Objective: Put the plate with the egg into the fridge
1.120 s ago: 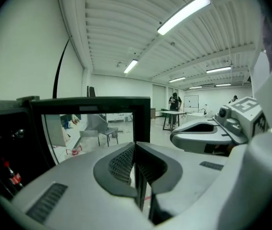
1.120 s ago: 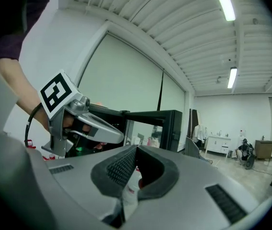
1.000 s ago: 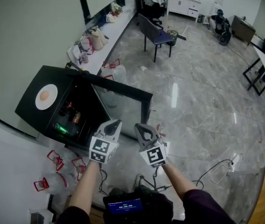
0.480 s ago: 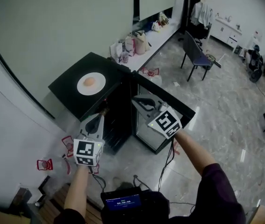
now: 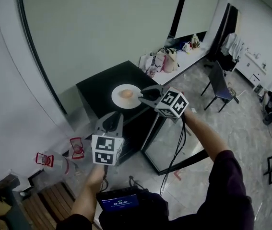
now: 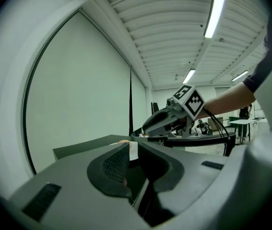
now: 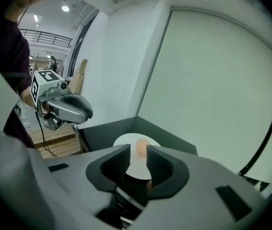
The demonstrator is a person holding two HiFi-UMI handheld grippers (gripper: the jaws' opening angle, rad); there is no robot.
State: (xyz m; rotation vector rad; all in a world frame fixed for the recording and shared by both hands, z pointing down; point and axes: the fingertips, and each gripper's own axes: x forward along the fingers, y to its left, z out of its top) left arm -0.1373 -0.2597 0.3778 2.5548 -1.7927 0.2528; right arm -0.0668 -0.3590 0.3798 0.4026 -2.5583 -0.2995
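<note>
A round white plate [image 5: 120, 98] bearing a pale brown egg [image 5: 126, 93] sits on the flat top of the low black fridge [image 5: 97, 86], near the edge on the right gripper's side. The right gripper [image 5: 143, 97] hovers just beside the plate's rim, its jaws opening a little and gripping nothing. The left gripper [image 5: 112, 122] hangs in front of the fridge, jaws together and empty.

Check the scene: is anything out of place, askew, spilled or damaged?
Nothing is spilled or damaged. The plate lies flat on top of the fridge with the egg on it, rather than inside, and the door hangs open.
</note>
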